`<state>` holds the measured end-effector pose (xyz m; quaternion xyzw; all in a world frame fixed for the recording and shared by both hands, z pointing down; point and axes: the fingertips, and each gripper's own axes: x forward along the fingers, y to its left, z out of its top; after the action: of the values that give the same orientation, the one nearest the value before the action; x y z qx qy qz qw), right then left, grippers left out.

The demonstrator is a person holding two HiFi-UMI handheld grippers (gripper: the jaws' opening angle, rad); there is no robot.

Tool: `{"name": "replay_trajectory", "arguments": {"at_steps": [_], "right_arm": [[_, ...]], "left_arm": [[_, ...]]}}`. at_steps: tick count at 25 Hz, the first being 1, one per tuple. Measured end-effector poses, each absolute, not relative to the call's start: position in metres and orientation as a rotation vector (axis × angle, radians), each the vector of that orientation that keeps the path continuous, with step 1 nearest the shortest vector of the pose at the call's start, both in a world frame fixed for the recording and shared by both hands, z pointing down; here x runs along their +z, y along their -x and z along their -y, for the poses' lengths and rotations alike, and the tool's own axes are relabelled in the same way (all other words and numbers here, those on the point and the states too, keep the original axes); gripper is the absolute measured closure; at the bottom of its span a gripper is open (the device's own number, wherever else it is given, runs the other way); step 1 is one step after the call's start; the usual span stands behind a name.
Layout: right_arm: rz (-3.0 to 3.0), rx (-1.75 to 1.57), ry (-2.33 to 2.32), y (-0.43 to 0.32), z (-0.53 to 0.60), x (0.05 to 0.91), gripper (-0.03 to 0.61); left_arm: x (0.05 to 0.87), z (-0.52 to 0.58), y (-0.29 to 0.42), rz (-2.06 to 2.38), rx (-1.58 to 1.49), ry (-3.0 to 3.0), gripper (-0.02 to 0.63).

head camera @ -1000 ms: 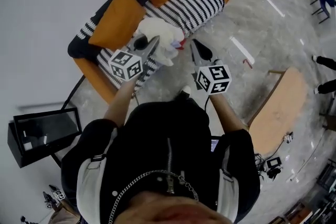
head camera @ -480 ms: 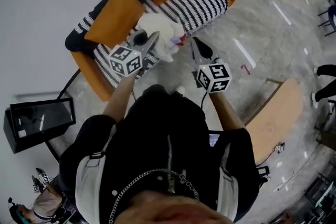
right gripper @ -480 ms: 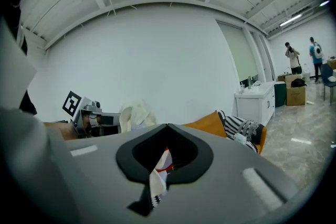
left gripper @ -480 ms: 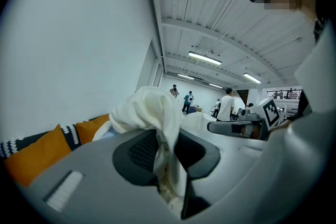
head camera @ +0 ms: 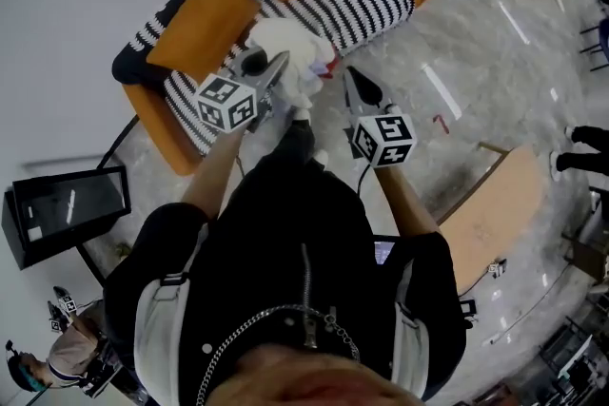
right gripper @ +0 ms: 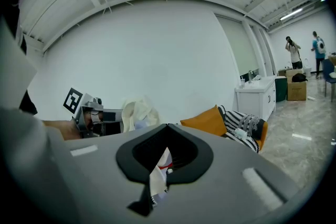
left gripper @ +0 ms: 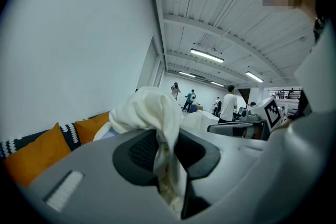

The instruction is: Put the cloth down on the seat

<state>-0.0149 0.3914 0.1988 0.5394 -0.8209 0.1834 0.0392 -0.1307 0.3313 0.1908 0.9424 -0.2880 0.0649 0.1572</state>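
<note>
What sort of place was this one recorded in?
Probably a big industrial hall with a mock living-room corner: a striped sofa with orange cushions, a high ribbed ceiling with strip lights, and several people standing about in the open space behind.

- Bright, even indoor light came from strip lamps [left gripper: 207,55] on the ceiling, and no hard shadows fell.
- In the head view the polished floor [head camera: 476,52] carried white streaks of glare.
- The pale cloth [head camera: 285,48] was nearly washed out there, its folds faint.
- Both gripper views were strongly fisheye, with black corners and a bowed wall [right gripper: 157,50].
- The left gripper [left gripper: 167,157], close to its lens, looked soft.
- The distant people [left gripper: 229,102] were small and blurred.
</note>
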Motion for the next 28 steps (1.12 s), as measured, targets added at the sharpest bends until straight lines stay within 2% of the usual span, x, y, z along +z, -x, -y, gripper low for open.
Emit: {"name": "replay_trajectory", "arguments": {"at_steps": [12,28], "right_arm": [[2.473,0.560,-1.673,0.009,-0.349,0.200,0.591],[2.410,0.516,-1.704,0.005,-0.226,0.190,0.591]], "left_arm": [[0.195,-0.283,0.120,0.783,0.158,-2.696,0.529],[0.204,-0.156,0.109,0.721,0.146,-2.703,0.529]]}}
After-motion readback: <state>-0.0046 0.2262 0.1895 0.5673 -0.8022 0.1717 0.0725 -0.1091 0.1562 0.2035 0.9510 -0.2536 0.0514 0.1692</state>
